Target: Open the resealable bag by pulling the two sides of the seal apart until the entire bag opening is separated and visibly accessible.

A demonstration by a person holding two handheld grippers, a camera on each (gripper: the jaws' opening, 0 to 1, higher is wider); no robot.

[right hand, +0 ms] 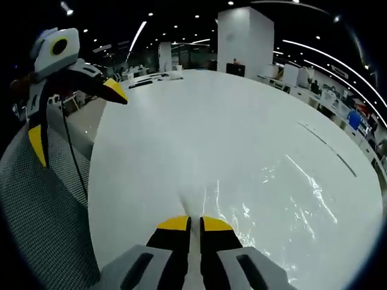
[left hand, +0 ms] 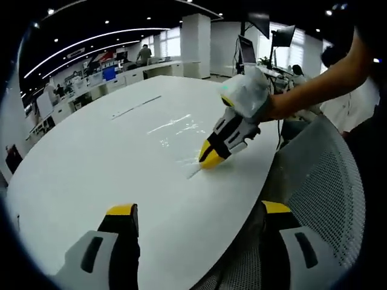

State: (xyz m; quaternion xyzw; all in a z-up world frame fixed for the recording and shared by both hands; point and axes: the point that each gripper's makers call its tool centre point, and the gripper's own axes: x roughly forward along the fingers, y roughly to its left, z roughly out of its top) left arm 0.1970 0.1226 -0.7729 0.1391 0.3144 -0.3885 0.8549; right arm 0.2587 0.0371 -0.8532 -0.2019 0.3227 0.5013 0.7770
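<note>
One clear bag [right hand: 284, 205] flat on table [left hand: 91, 163], edge pinched by right hand-held gripper [right hand: 195, 225]

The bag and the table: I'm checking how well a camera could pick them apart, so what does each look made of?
The bag looks like thin clear plastic film, glossy: the white top shows through it, and it shows mainly by wrinkled glints. The table looks like a smooth white laminate or painted board, with a soft sheen; which one cannot be told. The right gripper is pinching the bag's edge.
</note>
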